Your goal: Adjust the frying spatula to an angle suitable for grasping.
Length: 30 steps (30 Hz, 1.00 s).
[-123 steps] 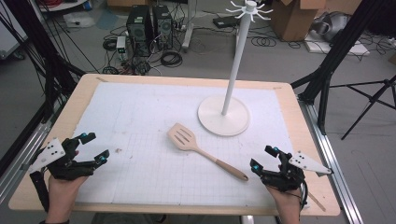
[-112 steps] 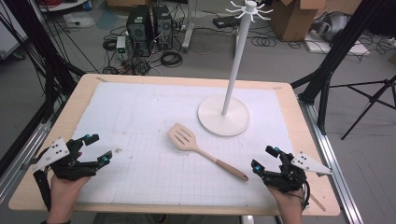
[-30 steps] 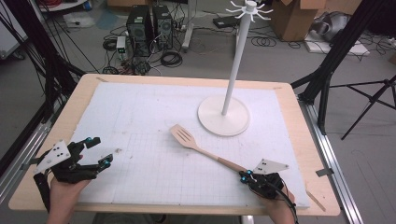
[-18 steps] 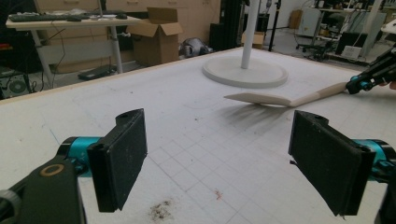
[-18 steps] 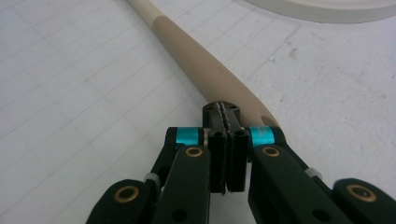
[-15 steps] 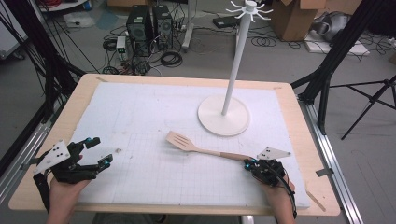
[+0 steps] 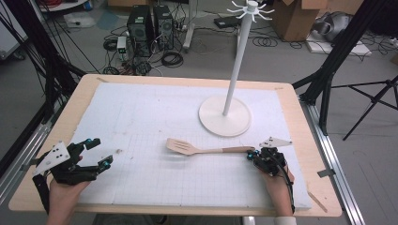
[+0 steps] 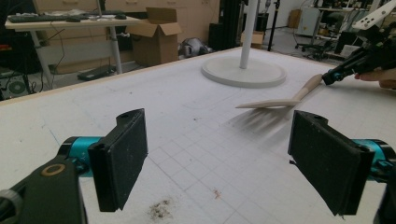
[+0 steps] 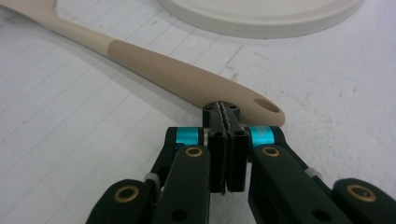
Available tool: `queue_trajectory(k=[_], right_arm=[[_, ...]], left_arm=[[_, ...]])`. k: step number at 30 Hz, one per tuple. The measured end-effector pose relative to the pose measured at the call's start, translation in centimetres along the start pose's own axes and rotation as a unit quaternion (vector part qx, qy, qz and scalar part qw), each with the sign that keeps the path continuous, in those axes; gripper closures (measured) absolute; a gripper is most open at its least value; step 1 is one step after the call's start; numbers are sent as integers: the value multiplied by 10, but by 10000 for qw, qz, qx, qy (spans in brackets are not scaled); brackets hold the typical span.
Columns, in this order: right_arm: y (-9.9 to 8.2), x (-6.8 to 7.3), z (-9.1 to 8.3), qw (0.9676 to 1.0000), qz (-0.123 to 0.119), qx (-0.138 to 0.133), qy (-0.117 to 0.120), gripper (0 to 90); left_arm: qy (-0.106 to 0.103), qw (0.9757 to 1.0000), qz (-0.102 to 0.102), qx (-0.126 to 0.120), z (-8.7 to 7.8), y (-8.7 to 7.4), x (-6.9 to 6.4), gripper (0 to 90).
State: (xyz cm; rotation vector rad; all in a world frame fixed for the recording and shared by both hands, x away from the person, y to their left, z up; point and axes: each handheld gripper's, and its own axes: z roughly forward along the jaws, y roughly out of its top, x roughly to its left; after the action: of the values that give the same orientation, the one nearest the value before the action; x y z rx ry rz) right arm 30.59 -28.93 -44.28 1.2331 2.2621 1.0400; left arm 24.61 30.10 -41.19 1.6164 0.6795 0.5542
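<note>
The spatula [image 7: 197, 148] lies on the table [image 7: 141, 103] just before the stand [image 7: 225, 115]. The right gripper [image 7: 251, 153], jaws closed and empty, touches its handle end. The left gripper [image 7: 101, 152], far left of the stand, gapes open.

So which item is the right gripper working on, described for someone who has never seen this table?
Start at the white stand with its round base on the white gridded mat. Just in front of it lies a pale wooden slotted spatula, the mat's one loose utensil. Its handle's end, with a hanging hole, meets the shut right gripper.
</note>
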Motion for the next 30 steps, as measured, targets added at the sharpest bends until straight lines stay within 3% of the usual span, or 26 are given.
queue_trajectory(k=[13,24,30], right_arm=[[15,-7,16,9996,147,1,-231,893],[20,-9,25,9992,300,-106,-262,891],[20,-6,19,9988,234,-350,-250,891]], left_arm=[[-24,10000,19,-15,-1,2,-1,202],[-57,10000,11,-14,1,3,-1,202],[-86,10000,-15,-32,3,4,-1,202]])
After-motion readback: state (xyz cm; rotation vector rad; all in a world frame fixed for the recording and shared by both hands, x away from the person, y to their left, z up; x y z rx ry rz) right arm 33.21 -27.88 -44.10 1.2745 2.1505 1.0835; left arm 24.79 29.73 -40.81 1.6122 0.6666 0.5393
